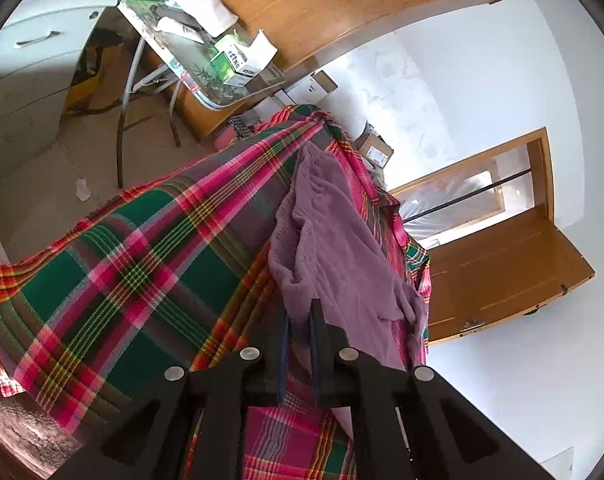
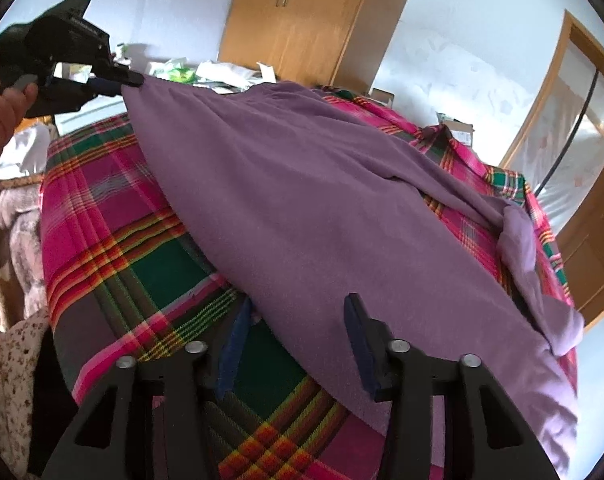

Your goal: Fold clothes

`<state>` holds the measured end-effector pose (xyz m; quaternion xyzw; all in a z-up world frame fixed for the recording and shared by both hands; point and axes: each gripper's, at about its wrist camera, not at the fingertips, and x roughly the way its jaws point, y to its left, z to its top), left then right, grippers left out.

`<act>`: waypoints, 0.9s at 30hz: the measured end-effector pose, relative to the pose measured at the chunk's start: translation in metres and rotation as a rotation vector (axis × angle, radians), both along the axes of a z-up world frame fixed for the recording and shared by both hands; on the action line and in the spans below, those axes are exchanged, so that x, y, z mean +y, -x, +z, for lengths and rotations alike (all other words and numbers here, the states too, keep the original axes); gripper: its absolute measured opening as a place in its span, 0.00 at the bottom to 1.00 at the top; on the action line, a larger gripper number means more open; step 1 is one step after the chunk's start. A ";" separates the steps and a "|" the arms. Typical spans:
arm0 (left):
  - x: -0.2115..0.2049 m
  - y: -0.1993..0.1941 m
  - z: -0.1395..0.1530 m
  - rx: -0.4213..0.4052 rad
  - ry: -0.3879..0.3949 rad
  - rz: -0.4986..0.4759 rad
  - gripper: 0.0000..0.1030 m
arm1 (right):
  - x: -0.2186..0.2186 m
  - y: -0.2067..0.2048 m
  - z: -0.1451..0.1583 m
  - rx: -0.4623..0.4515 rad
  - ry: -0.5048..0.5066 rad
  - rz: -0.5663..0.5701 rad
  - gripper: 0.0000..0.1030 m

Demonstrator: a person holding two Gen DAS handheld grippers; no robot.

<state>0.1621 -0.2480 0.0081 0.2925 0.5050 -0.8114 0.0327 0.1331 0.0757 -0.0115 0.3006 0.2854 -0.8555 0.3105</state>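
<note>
garment: purple top (image 2: 302, 184) spread over the plaid blanket (image 2: 114, 216), one corner lifted
left gripper (image 2: 132, 79): pinched tight on that raised corner
right gripper (image 2: 298, 336): fingers wide apart, straddling the near edge, gripping nothing
behind: wooden wardrobe (image 2: 302, 20)

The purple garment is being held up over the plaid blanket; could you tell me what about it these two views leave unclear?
- Purple garment: its type is unclear; folds bunch up at the right in the right wrist view.
- Its lower hem runs behind the right gripper, whose jaws stand apart; contact cannot be judged.
- Left wrist view: the left gripper is clamped on the cloth, hiding the pinched corner.
- Plaid blanket: what it covers is hidden.
</note>
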 end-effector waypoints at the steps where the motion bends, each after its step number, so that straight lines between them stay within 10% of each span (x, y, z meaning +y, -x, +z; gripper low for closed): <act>1: 0.000 -0.001 0.000 0.001 0.000 -0.002 0.08 | -0.002 -0.001 -0.001 0.001 -0.015 -0.004 0.13; 27: -0.008 -0.030 -0.023 -0.116 0.031 0.012 0.10 | -0.005 -0.027 0.012 -0.162 0.000 0.060 0.09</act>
